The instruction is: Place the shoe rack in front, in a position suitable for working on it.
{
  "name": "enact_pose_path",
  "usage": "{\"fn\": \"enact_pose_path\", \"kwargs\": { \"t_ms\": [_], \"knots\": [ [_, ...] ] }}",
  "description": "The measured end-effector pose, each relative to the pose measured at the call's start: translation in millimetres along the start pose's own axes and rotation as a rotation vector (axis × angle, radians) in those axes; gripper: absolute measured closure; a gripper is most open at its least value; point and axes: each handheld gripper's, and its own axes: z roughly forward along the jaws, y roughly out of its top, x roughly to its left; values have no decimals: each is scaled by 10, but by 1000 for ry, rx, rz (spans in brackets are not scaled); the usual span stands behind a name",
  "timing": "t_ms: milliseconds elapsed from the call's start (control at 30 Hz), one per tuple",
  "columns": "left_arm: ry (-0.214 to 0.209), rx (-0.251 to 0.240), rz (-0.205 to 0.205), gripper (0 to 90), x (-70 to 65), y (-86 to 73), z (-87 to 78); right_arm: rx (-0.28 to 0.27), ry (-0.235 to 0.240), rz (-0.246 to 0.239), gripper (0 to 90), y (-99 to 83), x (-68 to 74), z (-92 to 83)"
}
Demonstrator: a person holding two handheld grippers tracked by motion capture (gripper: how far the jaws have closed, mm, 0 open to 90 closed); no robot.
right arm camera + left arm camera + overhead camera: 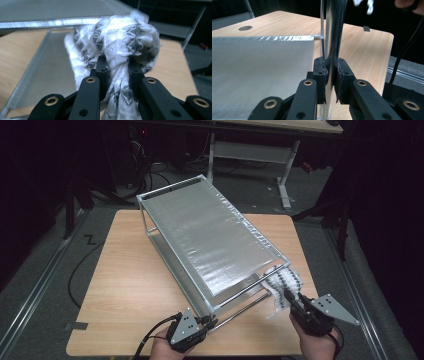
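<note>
Hands low – wooden table (130,285) bears rack (210,235) – dark room

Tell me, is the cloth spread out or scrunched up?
Scrunched up. The cloth bulges in a wrinkled bunch between the right gripper jaws, beside the rack.

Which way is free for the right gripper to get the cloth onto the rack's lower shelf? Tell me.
Probably the near open end: the right gripper, shut on the cloth, is beside the rack, with only thin rods crossing there.
</note>
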Motion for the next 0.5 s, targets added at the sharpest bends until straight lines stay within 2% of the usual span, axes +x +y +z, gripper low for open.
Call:
{"fn": "enact_pose_path", "kwargs": {
  "t_ms": [267,367,500],
  "knots": [
    [1,-2,-5,803,-6,0,5,-117,-8,-7,768,254,21,-238],
    [-4,-3,-22,800,-1,-3,-1,-125,0,-15,768,316,45,-221],
    [-4,-2,-33,793,0,-7,-29,-113,4,-21,767,345,54,-105]
  ]
}}
